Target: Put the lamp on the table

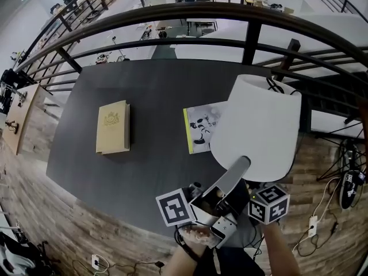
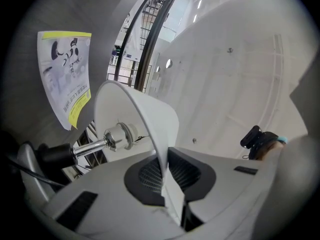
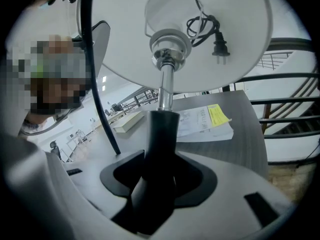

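Observation:
A lamp with a white shade [image 1: 259, 128] hangs tilted over the front right part of the dark table [image 1: 144, 91]. My left gripper [image 2: 167, 181] is shut on the thin rim of the shade [image 2: 150, 119]; one of its grey fingers [image 1: 233, 177] reaches up to the shade's near edge. My right gripper [image 3: 160, 176] is shut on the lamp's black stem [image 3: 161, 131], below the chrome socket [image 3: 169, 46]. In the head view only its marker cube [image 1: 268, 204] shows. The lamp's cord and plug [image 3: 217, 44] lie coiled inside the shade. The lamp's base is hidden.
A tan book [image 1: 113, 126] lies left of centre on the table, and a yellow-spined booklet [image 1: 200, 128] lies partly under the shade. A dark railing [image 1: 172, 16] runs along the far side. Cables and a power strip [image 1: 313, 226] lie on the wooden floor at right.

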Demonstrator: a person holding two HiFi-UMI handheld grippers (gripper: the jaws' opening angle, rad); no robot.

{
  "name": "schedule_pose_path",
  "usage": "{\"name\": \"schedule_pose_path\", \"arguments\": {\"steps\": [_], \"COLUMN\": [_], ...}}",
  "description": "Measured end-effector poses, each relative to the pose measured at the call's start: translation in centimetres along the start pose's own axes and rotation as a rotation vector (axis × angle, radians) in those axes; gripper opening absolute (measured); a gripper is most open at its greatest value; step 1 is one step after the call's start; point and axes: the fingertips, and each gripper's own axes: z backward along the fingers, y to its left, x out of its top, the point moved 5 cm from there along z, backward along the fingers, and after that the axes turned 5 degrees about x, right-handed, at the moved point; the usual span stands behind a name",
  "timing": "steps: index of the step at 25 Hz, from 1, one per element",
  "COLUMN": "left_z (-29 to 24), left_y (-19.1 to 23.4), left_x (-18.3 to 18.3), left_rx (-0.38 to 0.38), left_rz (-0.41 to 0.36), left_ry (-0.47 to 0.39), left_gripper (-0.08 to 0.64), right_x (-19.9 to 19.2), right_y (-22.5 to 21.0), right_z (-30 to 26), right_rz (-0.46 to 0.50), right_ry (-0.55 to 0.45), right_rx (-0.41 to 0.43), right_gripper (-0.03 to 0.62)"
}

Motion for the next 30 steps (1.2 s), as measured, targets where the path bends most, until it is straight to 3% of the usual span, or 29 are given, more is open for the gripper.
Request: {"name": "schedule_pose_path", "arguments": {"steps": [25,30], "left_z": [0.8,1.5], "left_y": [1.2,1.0], "left_x": [0.5,0.4], "left_rx": [-0.044,-0.058], "left_rz": [0.014,-0.003], "left_ry": [-0.049,-0.055], "left_gripper": [0.034,0.034], "right_x": [-0.8,-1.1], "right_y": [-0.8,-0.7], "right_z": [-0.8,-0.7], "right_rz": [0.013,0.032], "right_ry": [-0.007,-0.018], "right_rx": [0.023,-0.002], "right_gripper": [0.189,0.224]}}
